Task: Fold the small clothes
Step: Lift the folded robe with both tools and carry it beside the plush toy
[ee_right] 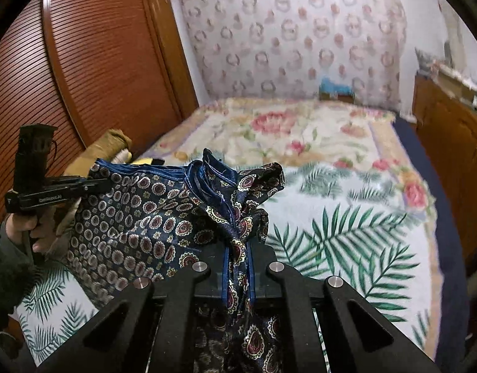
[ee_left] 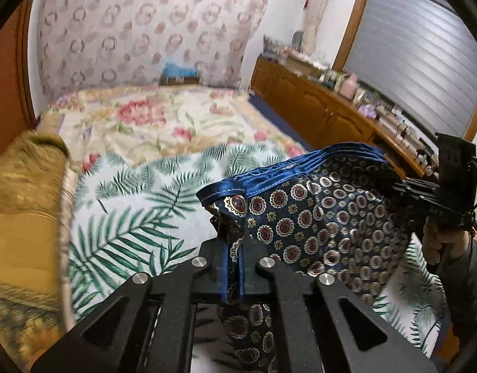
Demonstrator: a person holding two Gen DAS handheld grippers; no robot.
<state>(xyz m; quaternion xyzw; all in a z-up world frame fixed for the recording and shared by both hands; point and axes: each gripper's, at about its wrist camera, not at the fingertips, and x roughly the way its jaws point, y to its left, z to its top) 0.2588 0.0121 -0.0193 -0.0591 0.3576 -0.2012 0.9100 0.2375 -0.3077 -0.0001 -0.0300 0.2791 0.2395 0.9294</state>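
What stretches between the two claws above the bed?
The patterned blue shorts hang between the left claw and the right claw, pinched by both; both views show it.

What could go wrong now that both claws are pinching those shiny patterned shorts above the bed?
The left gripper and right gripper each clamp only a thin bunch of the satin shorts; slippery fabric might slide out. The slack middle may crease instead of folding flat on the palm-leaf blanket.

left gripper (ee_left: 233, 267) clamped on navy patterned shorts (ee_left: 316, 217) | right gripper (ee_left: 397, 183) pinching far waistband end | garment lifted above palm-leaf blanket (ee_left: 129, 211) on bed
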